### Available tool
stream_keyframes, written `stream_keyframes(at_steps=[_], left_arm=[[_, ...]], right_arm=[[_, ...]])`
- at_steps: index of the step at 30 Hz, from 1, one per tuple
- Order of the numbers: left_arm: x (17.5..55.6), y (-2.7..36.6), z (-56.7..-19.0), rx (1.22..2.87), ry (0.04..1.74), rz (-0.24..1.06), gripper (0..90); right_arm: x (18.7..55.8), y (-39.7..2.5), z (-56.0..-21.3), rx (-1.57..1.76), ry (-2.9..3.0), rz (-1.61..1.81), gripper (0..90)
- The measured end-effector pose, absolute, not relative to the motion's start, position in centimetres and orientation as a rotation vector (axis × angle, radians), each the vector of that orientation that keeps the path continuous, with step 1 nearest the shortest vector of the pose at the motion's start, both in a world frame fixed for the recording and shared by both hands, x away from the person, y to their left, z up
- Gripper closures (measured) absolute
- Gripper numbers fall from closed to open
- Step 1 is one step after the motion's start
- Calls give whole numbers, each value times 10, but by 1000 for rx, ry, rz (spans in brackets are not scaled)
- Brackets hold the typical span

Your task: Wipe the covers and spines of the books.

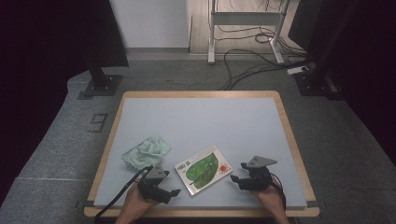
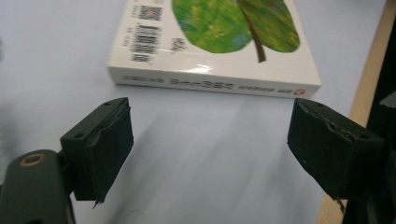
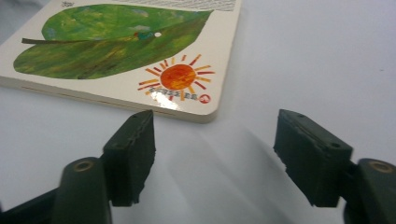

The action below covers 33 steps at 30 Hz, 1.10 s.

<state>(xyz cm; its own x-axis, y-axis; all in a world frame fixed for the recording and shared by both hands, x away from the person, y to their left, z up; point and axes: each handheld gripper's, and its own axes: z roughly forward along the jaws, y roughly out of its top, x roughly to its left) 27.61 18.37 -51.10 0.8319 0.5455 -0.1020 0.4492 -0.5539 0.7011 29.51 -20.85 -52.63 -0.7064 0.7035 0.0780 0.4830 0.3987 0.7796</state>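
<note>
A white board book (image 1: 203,169) with a green leaf and an orange sun on its cover lies flat near the table's front edge. My left gripper (image 1: 174,192) sits just left of it, open, jaws facing the book's spine (image 2: 212,84) with a gap of bare table between. The left gripper (image 2: 210,151) holds nothing. My right gripper (image 1: 238,172) rests just right of the book, open and empty. In the right gripper view the right gripper (image 3: 215,151) points at the book's sun corner (image 3: 180,79), close to it but apart.
A crumpled pale green cloth (image 1: 146,151) lies left of the book. The grey table mat (image 1: 201,121) stretches back behind them. The wooden table edge (image 2: 369,88) runs close by the left gripper. Cables and stand legs (image 1: 243,51) are on the floor beyond.
</note>
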Motion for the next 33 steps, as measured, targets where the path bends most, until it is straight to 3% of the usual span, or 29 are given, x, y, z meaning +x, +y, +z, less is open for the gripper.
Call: stream_keyframes(at_steps=[16,21,33], left_arm=[[314,220,-479,2201,826,257,143],[327,228,-470,2205,850,290,143],[365,252,-467,2220,963,358,147]], right_arm=[[300,-255,-524,1188,2275,1066,129],[302,-269,-529,1268,2240,1010,0],[305,-271,-537,1301,2242,952,0]])
